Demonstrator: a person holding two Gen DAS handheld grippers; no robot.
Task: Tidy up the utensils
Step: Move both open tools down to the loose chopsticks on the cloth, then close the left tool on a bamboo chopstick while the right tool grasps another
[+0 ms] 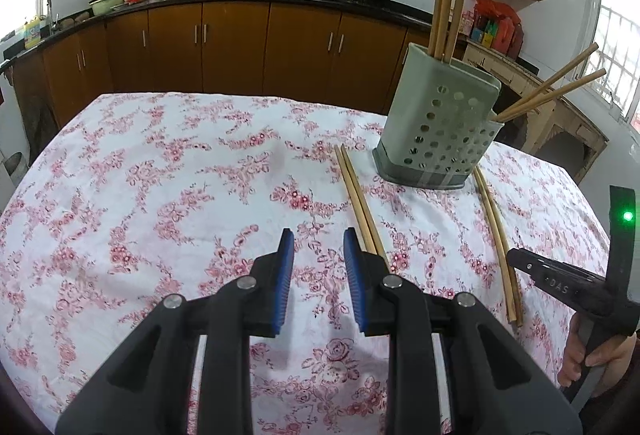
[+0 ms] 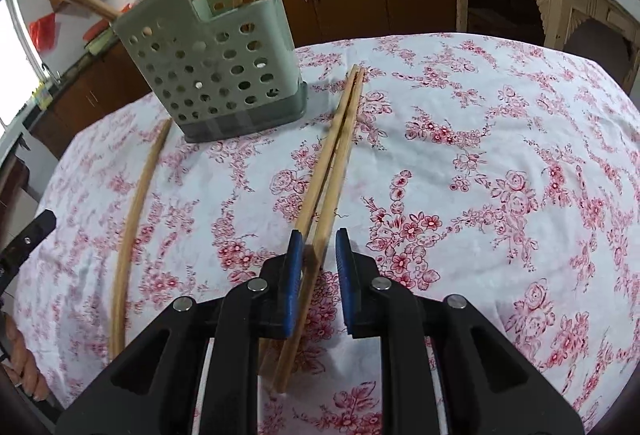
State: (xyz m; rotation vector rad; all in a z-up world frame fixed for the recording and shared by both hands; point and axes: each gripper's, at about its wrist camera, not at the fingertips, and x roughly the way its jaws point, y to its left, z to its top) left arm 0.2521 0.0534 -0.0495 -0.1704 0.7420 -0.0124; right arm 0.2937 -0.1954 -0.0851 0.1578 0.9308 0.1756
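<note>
Left gripper hangs open and empty beside one chopstick pair. Centre, the perforated utensil holder already stands chopsticks upright. Right gripper straddles the other pair, jaws apart, seemingly lining up a grab.

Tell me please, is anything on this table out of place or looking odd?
Yes. Two pairs of chopsticks lie loose on the floral tablecloth instead of standing in the green holder: one pair between the right gripper's open fingers, the other pair by the left gripper. Nothing looks spilled or broken.
</note>
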